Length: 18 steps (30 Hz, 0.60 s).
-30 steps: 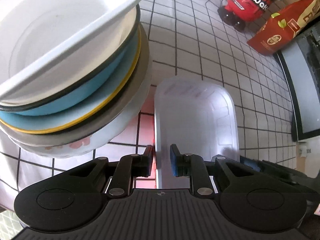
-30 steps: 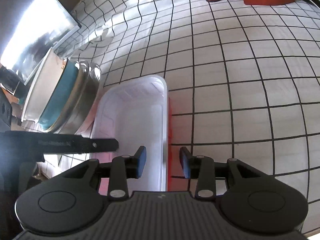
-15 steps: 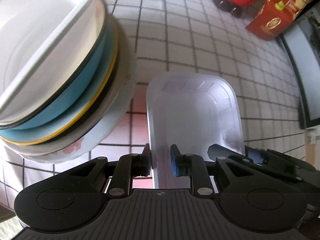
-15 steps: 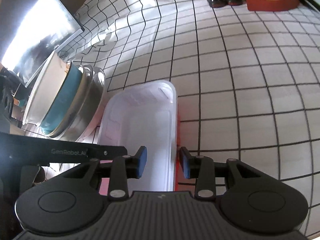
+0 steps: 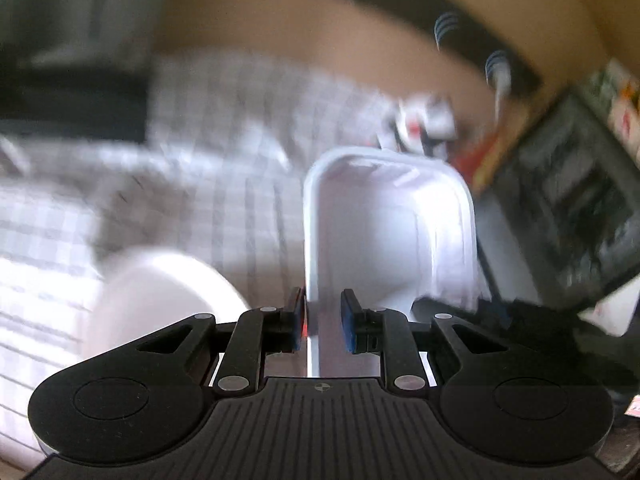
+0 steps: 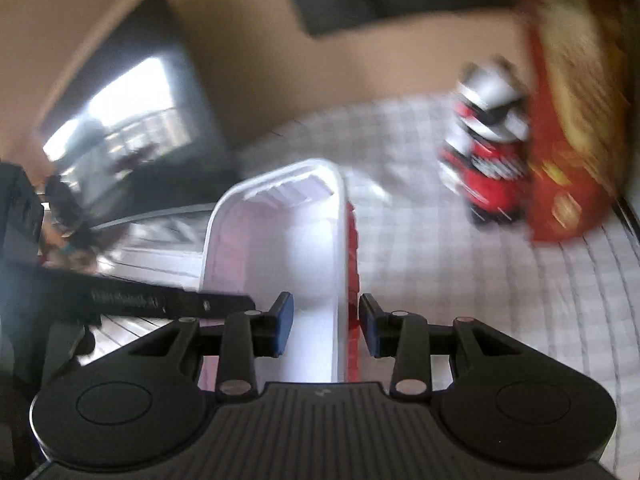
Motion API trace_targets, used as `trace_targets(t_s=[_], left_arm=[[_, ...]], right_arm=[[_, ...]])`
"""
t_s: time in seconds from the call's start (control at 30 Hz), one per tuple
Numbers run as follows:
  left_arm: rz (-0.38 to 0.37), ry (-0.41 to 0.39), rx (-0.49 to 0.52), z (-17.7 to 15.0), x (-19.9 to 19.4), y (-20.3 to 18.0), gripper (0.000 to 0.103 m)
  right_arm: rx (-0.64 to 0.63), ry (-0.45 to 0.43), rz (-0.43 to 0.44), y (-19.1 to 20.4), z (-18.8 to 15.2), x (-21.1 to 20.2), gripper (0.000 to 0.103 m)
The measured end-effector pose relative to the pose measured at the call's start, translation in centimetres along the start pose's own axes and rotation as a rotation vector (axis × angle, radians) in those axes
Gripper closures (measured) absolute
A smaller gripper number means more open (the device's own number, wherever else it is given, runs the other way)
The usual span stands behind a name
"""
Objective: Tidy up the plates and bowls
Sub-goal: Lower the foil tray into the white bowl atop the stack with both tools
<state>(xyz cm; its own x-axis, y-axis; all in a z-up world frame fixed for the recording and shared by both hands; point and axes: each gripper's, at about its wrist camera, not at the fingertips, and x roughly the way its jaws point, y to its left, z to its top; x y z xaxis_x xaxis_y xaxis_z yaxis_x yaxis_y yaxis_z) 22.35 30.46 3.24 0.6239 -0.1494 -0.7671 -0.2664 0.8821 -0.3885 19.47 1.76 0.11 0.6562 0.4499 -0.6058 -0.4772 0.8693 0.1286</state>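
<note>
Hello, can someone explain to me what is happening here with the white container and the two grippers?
A person holds a hand-held gripper in each hand, and both are shut on the same white rectangular tub. The left hand-held gripper clamps the tub's left wall, and the right hand-held gripper clamps its right wall. The tub is empty inside. It hangs above the checked tablecloth. A white bowl sits lower left, and a red toy figure stands beside a red bag at the back. The pictures are blurred.

Toy figure [image 6: 486,152] — blurred (bag [image 6: 568,132] too)
</note>
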Motion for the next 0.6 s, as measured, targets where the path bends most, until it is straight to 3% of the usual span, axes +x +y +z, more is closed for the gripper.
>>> trace_targets(t_s=[0.1,0.2,0.4,0.5,0.6], left_arm=[[0.037,-0.055,-0.018,1.3,-4.3,2.8,0.081],[0.058,-0.048,-0.074,1.6,-6.2,5.9,0.08],[0.055,0.087,-0.23,0.2,-4.3,10.9,0.08],[0.022,0.164,-0.262,-0.6,-2.6,12.1,0.08],[0.024,0.171,-0.28,-0.9,-0.8,12.8,0.08]], right_arm=[[-0.023,0.002,0.094,3.9,2.3,1.5,0.065],[-0.064,0.023,0.139,7.2,2.9,3.7,0.064],[-0.023,0.194,0.175,8.9,2.1,8.6,0.063],[-0.037,0.219,0.159,8.8,1.8,9.0,0.063],[-0.033,0.243,0.148,8.1,1.8,9.5,0.062]])
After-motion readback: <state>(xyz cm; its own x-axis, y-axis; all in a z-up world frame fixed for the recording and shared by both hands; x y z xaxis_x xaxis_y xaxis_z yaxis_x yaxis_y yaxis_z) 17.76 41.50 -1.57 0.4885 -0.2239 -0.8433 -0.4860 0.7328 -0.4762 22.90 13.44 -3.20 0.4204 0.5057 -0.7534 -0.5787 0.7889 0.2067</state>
